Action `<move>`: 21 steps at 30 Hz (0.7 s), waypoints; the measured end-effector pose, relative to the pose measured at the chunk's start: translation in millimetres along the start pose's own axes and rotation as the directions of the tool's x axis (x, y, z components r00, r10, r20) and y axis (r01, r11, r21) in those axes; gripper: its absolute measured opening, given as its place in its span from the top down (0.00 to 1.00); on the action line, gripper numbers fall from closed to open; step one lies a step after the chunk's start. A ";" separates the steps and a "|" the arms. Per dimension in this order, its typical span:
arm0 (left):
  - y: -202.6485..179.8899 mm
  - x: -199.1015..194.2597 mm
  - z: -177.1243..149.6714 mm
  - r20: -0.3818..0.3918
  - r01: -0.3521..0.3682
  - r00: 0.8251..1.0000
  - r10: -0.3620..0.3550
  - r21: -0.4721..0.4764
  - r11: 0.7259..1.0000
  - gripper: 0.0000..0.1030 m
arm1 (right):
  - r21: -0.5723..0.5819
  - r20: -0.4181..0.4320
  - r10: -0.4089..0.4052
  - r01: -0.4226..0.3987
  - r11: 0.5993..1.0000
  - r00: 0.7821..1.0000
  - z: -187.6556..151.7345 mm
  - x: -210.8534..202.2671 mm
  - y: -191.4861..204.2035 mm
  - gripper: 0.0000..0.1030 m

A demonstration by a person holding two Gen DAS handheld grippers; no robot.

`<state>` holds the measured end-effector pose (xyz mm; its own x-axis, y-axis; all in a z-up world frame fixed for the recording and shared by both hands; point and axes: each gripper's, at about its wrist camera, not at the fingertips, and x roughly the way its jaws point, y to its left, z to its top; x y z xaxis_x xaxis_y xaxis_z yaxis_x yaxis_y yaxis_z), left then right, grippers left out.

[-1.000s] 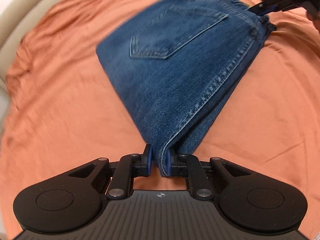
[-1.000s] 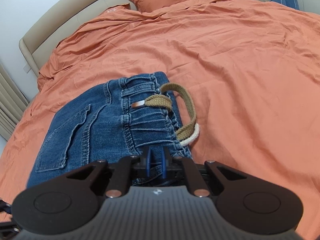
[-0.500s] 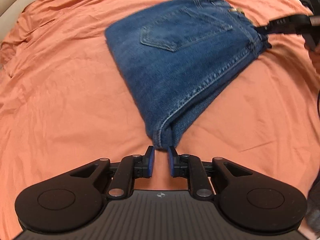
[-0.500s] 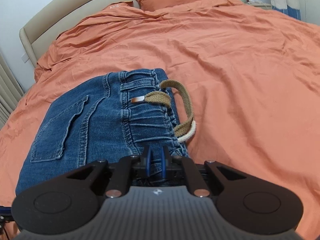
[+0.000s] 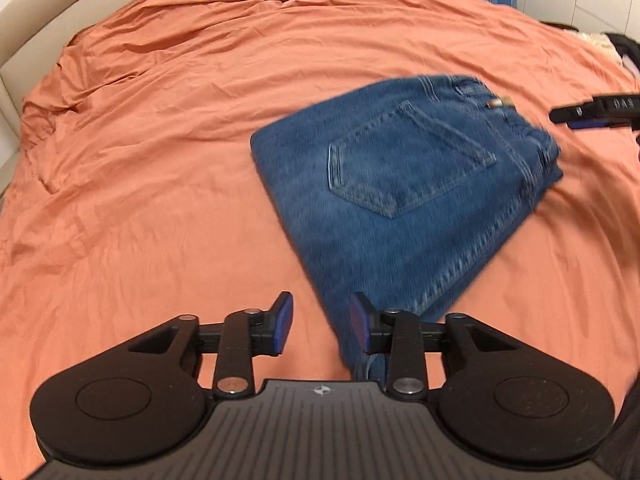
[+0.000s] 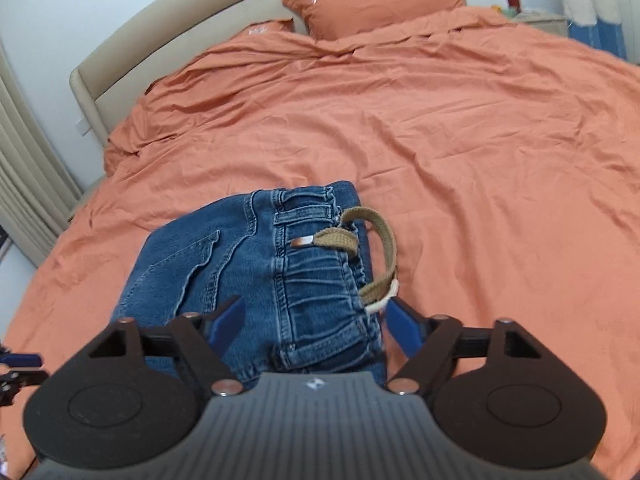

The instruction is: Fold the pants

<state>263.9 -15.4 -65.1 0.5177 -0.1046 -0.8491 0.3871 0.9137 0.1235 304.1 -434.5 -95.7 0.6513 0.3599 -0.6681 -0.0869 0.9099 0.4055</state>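
I'm spreading my left gripper (image 5: pixel 320 326) and right gripper (image 6: pixel 314 320); both have just been opening, gripping nothing. One folded pair of pants (image 5: pixel 404 200) is lying on the bed (image 5: pixel 160 160), one belt (image 6: pixel 380 252) attached; two pillows (image 6: pixel 372 0) behind.

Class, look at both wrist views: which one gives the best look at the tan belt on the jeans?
The right wrist view. There the belt loops out sharply from the waistband of the folded jeans, its metal tip visible. The left wrist view is blurred and shows only a small glint of the belt at the waistband's far edge.
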 end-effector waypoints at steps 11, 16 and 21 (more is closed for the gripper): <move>55.1 80.3 38.2 0.046 0.142 0.990 -0.134 -0.301 0.943 0.32 | 0.256 -0.142 0.167 -0.127 0.958 0.976 40.1 67.7 -57.6 0.25; 92.5 122.8 28.3 0.127 0.294 0.954 -0.270 -0.556 0.777 0.33 | 0.350 -0.182 0.265 -0.189 0.917 0.947 41.8 102.3 -80.2 0.25; 116.4 150.4 11.7 0.223 0.425 0.899 -0.377 -0.655 0.625 0.33 | 0.384 -0.185 0.341 -0.252 0.888 0.922 40.5 124.7 -84.0 0.31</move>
<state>395.8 70.6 -172.4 0.4902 -0.5258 -0.6951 -0.0383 0.7837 -0.6199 423.1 -474.3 -187.8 0.4315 0.6802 -0.5925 0.0479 0.6386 0.7680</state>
